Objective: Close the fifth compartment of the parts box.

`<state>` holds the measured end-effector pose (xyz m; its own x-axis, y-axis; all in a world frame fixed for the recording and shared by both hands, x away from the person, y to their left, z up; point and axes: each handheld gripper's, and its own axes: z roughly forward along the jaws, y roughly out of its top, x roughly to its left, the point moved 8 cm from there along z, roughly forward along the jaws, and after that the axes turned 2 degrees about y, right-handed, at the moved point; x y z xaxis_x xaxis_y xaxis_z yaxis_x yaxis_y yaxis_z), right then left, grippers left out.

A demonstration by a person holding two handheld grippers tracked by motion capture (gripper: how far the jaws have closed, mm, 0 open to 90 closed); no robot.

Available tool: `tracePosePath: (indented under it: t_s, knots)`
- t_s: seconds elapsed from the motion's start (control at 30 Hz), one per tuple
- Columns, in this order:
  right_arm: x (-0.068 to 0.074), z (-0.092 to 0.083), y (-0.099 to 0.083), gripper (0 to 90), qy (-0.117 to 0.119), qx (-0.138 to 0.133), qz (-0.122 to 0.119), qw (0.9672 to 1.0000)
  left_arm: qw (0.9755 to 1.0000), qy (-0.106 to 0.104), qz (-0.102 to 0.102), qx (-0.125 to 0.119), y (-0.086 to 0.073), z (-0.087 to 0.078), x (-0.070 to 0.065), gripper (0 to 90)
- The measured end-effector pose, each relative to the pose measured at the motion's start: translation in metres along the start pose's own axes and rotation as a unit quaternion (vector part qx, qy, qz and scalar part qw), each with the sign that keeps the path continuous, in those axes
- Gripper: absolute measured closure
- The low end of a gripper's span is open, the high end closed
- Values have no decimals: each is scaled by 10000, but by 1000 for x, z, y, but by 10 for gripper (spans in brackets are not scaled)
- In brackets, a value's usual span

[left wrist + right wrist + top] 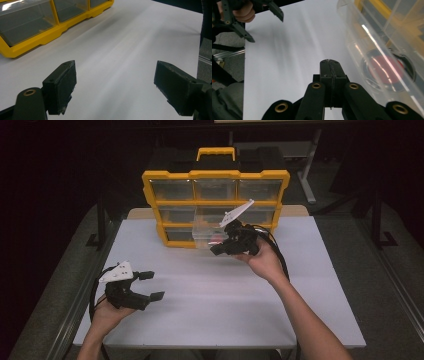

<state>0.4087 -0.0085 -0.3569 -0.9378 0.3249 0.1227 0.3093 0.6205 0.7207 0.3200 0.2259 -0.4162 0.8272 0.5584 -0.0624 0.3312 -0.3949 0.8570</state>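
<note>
Nearest, the left gripper (pixel 145 286) idles with jaws spread over the tabletop (pixel 210 300), while the right gripper (pixel 329 65), jaws pressed together, nudges the half-out clear drawer (pixel 206 231) of the yellow organizer (pixel 215 202), apparently left to close.

The high view looked forward and down from above the person's side, taking in the whole white table (pixel 210 290) and the yellow drawer cabinet (pixel 215 205) at its far edge. The left gripper view sat low and close over the tabletop, facing the cabinet (pixel 37 27) at an angle. The right gripper view hung right beside a clear drawer (pixel 384 57), looking back across the table (pixel 287 62). All three shared that white surface.
</note>
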Motion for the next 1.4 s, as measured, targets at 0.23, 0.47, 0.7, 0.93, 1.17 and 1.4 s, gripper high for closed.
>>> tracePosePath:
  t_s: [0.23,0.47,0.7,0.93,1.17,1.4]
  knots:
    - [-6,1,7,888,-152,61,-77,9998,10000,-6,-17,-1,1,0,-1,182]
    - [-11,3,10,888,-229,129,-19,9997,10000,-3,-70,-34,1,-1,-1,181]
    - [-11,6,11,888,-267,190,-111,9994,10000,-2,-63,-32,1,-1,-1,181]
    - [-14,5,13,889,-289,197,-115,9993,10000,6,-65,-32,1,-2,-1,181]
    - [-15,6,16,889,-304,215,-96,9993,10000,7,-49,-22,1,-2,0,182]
    - [-20,6,20,889,-353,200,-125,9991,10000,11,-61,-43,1,-3,0,181]
